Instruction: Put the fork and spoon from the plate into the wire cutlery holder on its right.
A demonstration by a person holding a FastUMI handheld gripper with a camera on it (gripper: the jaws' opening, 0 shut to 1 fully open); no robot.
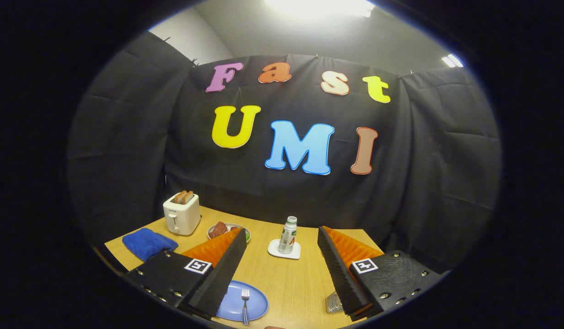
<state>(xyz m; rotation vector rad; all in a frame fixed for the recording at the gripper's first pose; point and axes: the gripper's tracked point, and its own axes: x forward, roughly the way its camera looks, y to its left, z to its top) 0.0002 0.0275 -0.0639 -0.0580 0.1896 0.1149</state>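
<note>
Ahead, a small capped bottle [288,235] is standing at twelve o'clock between the wide-apart gripper [282,285] fingers; a silver fork [245,305] is lying on the round blue plate [258,305] at seven o'clock.

Toaster [181,213] at table's [304,283] far corner, bread in slots. Blue cloth [147,243] just beside it, nearer. Bowl [228,230] of food beside toaster; bottle [288,235] upright on coaster [277,250] beyond that.

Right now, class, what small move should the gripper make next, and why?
Probably lower the gripper toward the fork. Its fingers stand wide apart, holding nothing, above the wooden table. The fork lies on the blue plate, low between the fingers and nearer the left one. The wire holder peeks out beside the right finger.
</note>
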